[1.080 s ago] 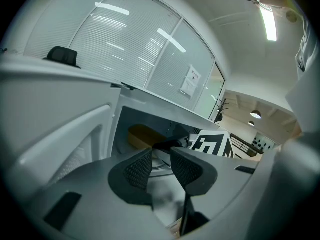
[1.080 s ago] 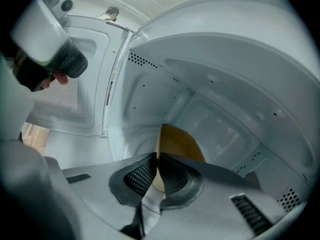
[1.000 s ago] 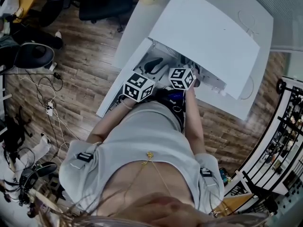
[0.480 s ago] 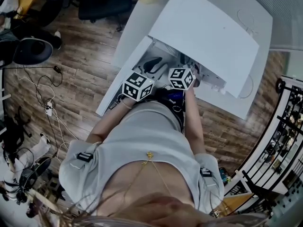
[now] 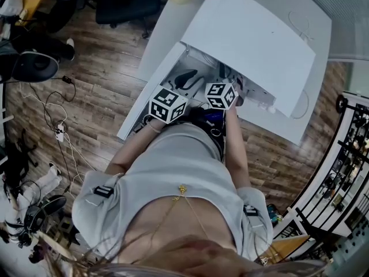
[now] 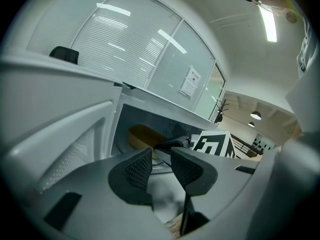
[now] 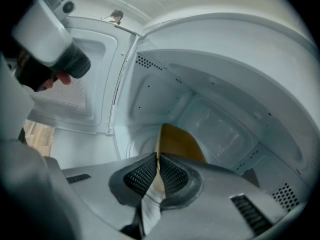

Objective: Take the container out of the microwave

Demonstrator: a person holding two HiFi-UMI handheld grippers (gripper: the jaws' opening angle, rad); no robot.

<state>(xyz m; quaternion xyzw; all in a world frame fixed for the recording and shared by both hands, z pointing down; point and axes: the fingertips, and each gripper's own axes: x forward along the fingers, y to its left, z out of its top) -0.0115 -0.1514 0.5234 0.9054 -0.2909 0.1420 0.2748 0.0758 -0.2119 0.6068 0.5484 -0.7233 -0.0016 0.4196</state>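
Right tool [image 7: 157, 159] is pinching, jaws nearly together, the rim of the tan container [image 7: 181, 143], which is sitting inside the open microwave [image 7: 215, 79], grasped but not yet drawn out; left tool [image 6: 161, 154] is hovering at the doorway, narrowly parted and empty.

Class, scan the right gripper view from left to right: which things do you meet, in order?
left gripper → container → vent holes
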